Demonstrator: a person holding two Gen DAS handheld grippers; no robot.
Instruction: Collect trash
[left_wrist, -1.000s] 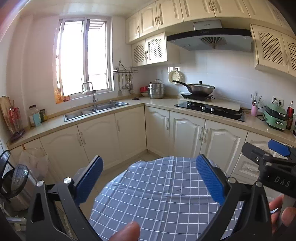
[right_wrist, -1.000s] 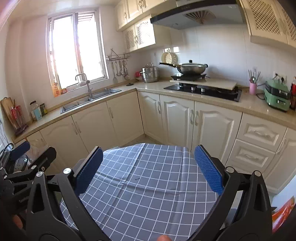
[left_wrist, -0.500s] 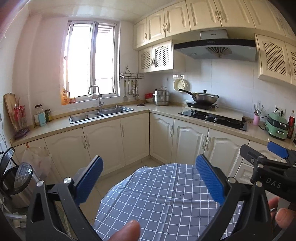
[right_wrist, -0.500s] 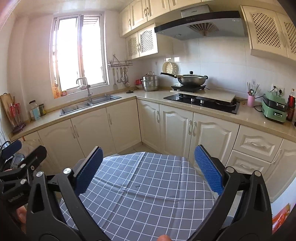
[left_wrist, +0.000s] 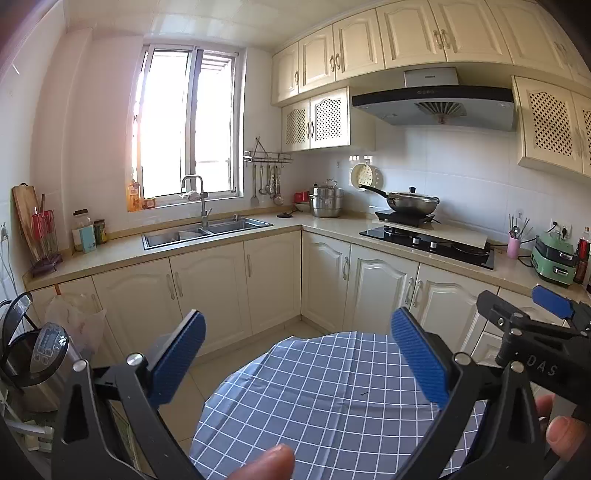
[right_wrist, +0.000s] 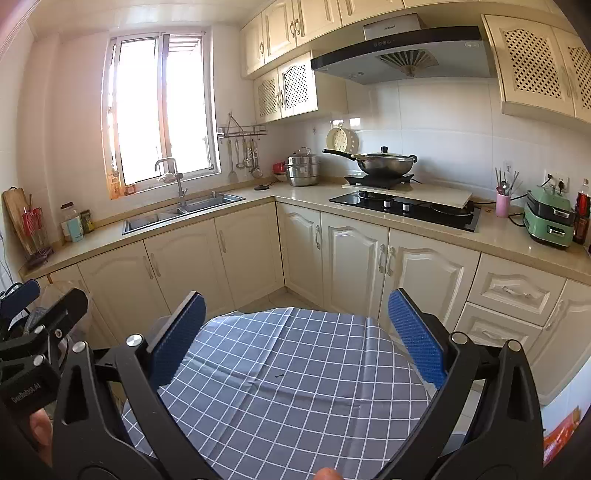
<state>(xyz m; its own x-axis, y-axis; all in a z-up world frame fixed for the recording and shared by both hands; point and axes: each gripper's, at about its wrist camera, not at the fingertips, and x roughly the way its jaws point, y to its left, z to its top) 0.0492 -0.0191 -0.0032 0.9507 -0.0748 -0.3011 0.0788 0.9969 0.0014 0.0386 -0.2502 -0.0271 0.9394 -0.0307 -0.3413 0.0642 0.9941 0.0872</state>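
A round table with a blue checked cloth (left_wrist: 314, 398) fills the lower middle of both wrist views. Its cloth (right_wrist: 288, 387) carries only a tiny dark speck (right_wrist: 279, 376); I see no other trash on it. My left gripper (left_wrist: 297, 325) hangs open above the table's near side, with nothing between its blue pads. My right gripper (right_wrist: 295, 306) is open and empty too, level with it. Each gripper shows at the edge of the other's view: the right gripper (left_wrist: 535, 325) on the right, the left gripper (right_wrist: 37, 317) on the left. Fingers of the person's hands show at the bottom edges.
Cream L-shaped cabinets ring the table, with a sink (left_wrist: 207, 230) under the window and a hob with a wok (right_wrist: 384, 164). A white plastic bag (left_wrist: 77, 321) hangs on the left cabinet beside a rice cooker (left_wrist: 40, 354). An orange packet (right_wrist: 561, 432) lies low right.
Both views have tipped upward: the table sits lower in frame and more wall, window and upper cabinets show. Both grippers stay open and empty.
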